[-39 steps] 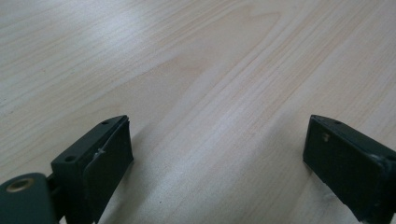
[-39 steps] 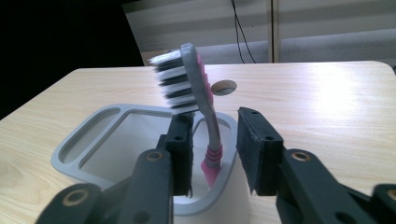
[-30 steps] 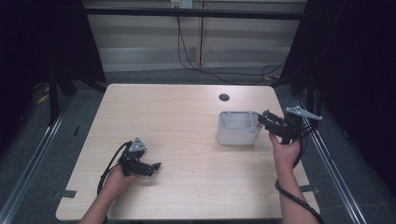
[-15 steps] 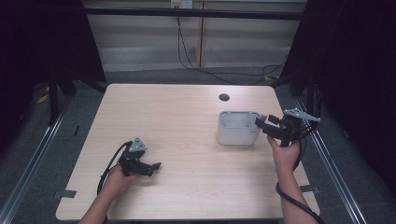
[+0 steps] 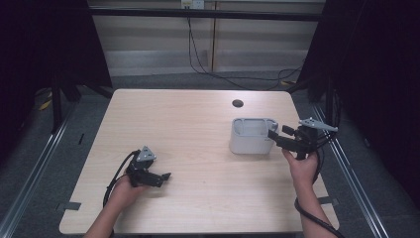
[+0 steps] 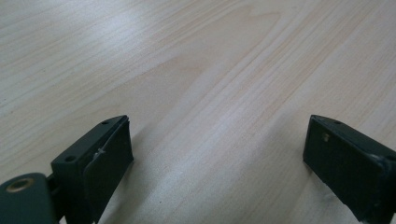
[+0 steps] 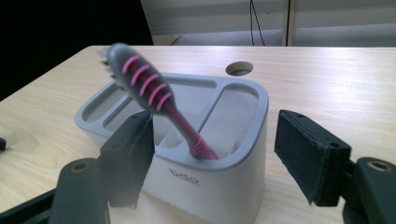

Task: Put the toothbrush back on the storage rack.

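My right gripper [image 7: 212, 158] stands nearest, just short of the grey plastic compartmented holder [image 7: 219, 182] — its jaws have just been opening and now stand wide, pads clear of everything. Between them, leaning in the holder's near compartment, is the pink-and-grey toothbrush [image 7: 149, 86], bristle end up and tilted left; I judge it released and delivered. Farther off, my left gripper [image 5: 148, 174] rests open on the pale wooden table [image 5: 188, 134].
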{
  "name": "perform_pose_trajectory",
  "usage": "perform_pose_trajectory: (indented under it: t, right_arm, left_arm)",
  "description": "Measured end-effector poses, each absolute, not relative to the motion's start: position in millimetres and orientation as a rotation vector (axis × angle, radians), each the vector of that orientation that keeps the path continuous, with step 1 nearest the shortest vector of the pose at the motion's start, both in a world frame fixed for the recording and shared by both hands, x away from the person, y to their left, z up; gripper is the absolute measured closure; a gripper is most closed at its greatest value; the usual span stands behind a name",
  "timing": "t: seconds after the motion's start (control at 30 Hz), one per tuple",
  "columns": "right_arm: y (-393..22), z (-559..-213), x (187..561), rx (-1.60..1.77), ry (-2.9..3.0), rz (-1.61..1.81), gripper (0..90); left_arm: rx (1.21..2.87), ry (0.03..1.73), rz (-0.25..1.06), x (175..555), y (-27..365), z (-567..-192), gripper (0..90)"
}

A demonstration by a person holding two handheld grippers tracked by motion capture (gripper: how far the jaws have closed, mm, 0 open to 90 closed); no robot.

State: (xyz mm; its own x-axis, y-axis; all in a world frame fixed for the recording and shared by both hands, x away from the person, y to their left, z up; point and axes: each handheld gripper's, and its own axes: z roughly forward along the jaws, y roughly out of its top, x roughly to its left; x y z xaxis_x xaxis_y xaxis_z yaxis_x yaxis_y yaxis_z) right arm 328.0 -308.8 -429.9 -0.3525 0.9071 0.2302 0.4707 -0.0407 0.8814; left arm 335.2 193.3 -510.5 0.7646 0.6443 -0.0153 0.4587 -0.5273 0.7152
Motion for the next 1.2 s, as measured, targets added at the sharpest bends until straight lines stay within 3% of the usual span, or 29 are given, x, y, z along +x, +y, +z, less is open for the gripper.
perform_pose_trajectory:
  t: [1.2]
  right_arm:
    - [-308.2,-452.9,296.8,1.384,1.965,1.32,25.8]
  left_arm:
    - [2.222,0.822,0.329,335.0,193.3,-510.5,7.6]
